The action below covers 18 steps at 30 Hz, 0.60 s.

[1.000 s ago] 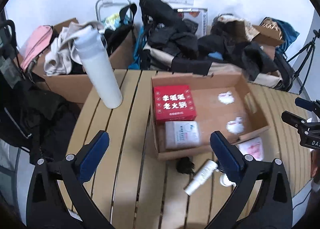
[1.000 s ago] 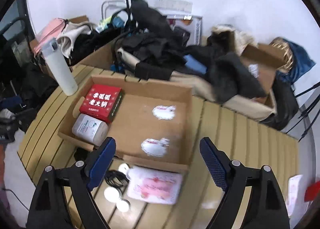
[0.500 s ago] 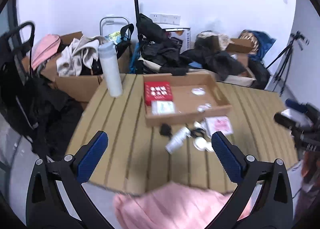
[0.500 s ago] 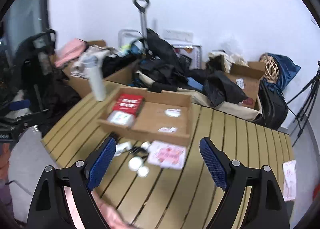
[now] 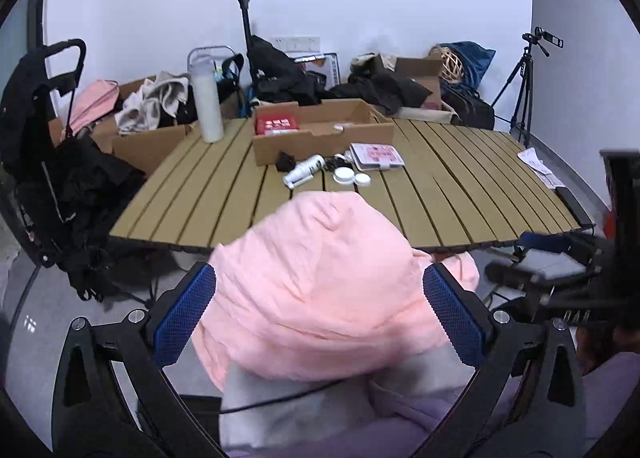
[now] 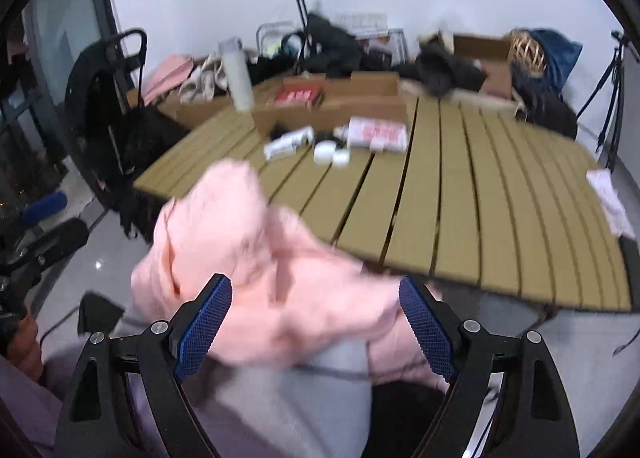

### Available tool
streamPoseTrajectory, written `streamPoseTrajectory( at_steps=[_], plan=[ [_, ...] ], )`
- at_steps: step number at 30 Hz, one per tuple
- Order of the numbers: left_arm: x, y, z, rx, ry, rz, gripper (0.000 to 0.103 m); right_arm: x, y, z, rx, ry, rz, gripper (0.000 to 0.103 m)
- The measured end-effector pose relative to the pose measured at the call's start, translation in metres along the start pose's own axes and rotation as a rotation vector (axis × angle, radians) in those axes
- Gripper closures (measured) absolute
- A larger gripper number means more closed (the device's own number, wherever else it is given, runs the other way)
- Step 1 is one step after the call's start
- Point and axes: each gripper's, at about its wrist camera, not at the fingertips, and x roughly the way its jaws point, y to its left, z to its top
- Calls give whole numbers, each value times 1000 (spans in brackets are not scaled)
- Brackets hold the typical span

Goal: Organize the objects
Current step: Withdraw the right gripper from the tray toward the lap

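Observation:
A shallow cardboard box (image 5: 320, 138) (image 6: 332, 108) sits on the slatted wooden table (image 5: 440, 194) and holds a red packet (image 5: 277, 124). In front of it lie a white tube (image 5: 304, 170) (image 6: 288, 143), round white lids (image 5: 345, 175) (image 6: 325, 150), a small black item (image 5: 285, 160) and a pink-printed packet (image 5: 376, 156) (image 6: 376, 134). My left gripper (image 5: 320, 318) is open and held low, off the table's near edge, over a pink garment (image 5: 320, 282) (image 6: 256, 270) on my lap. My right gripper (image 6: 316, 322) is open over the same garment.
A tall white bottle (image 5: 206, 100) (image 6: 238, 76) stands at the table's far left. Boxes of clothes, bags and a trolley crowd the space behind the table. A tripod (image 5: 520, 86) stands at the right. Paper (image 6: 610, 198) lies at the table's right edge.
Both grippers have pulled far back and down from above the box to below the table's near edge. The pink garment now fills the space between the fingers.

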Motion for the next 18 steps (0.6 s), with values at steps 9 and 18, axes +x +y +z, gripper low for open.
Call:
streamPoseTrajectory(
  at_steps=[9,18],
  plan=[
    [6,5,-1,-34,-21,-34,0,1,-12,-1,48,-6,19,25],
    [64,10,23,-40,38,-105,0,34,-26,12,59,-30,-5,26]
  ],
)
